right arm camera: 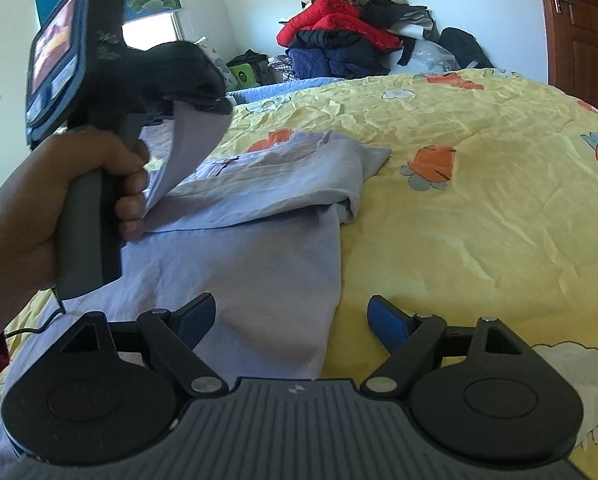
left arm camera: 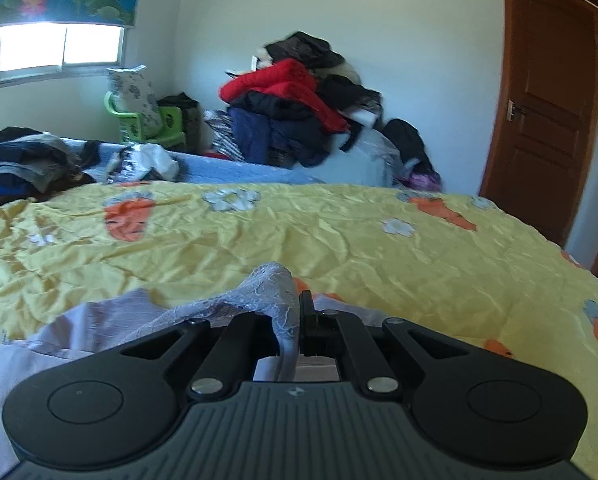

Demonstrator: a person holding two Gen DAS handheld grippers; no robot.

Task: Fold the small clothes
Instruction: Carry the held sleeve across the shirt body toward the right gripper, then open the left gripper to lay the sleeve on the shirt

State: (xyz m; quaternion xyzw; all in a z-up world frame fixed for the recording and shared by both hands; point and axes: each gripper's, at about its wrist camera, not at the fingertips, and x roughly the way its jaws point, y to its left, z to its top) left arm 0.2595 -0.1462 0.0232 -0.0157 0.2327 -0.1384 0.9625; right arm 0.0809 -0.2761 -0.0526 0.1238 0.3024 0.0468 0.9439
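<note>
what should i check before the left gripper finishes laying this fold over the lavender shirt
1. Left gripper shut on the lavender shirt: ok.
2. Lifted edge clear of the layer below: ok.
3. Right gripper open, holding nothing: ok.
4. Right gripper's fingers straddle the shirt's side edge: ok.
5. Folded sleeve lying flat: not ok, bunched.
6. Yellow carrot-print quilt free of other clothes near the shirt: ok.

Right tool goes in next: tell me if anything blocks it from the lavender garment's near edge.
Nothing visible does. The right tool stands open directly over the lavender garment, whose near edge lies between its fingers on the yellow bedspread. The left tool grips another part, off to the side.
</note>
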